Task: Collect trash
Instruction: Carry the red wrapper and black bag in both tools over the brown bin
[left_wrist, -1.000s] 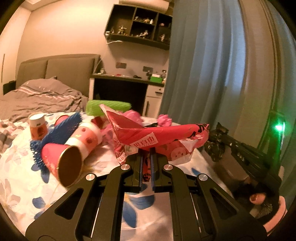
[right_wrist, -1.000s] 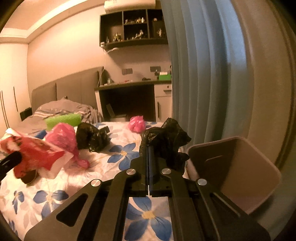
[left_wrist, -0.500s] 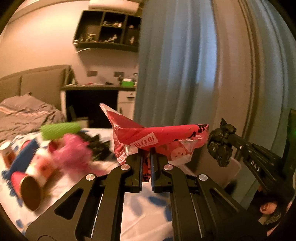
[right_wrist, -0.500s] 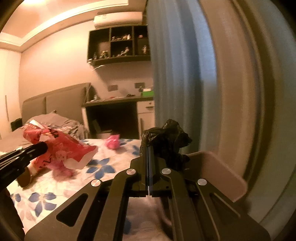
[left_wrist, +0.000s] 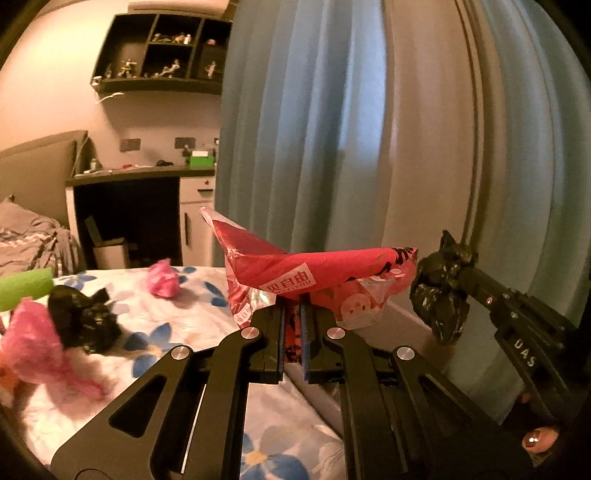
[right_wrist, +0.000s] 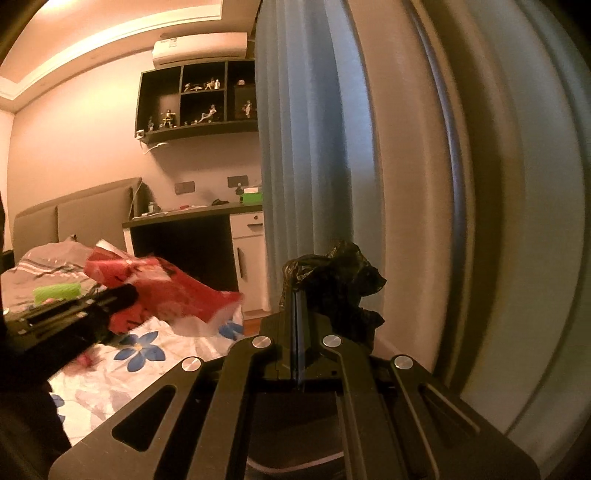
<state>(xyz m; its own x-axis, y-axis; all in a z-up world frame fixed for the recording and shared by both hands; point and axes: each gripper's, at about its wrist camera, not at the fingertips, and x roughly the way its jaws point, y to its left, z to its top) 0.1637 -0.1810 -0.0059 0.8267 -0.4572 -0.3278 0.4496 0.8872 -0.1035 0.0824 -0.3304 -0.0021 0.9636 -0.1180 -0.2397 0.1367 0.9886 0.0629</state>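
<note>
Gripping a crumpled red snack wrapper (left_wrist: 314, 273) in the left gripper (left_wrist: 291, 314), jaws nearly closed on its lower fold, lifted clear of the floral bedsheet (left_wrist: 177, 325), likely for carrying off to a bin. Pinching a wad of black plastic bag (right_wrist: 332, 280) in the right gripper (right_wrist: 295, 321), jaws fully closed on it, likewise raised beyond the bedsheet's edge, near the blue curtain (left_wrist: 295, 129). Leaving a pink wad (left_wrist: 162, 282), another black bag (left_wrist: 83, 323) and a blurred pink bag (left_wrist: 33, 347) lying on the bedsheet. Showing no bin clearly; only a dim brown shape low between the right gripper's arms.
</note>
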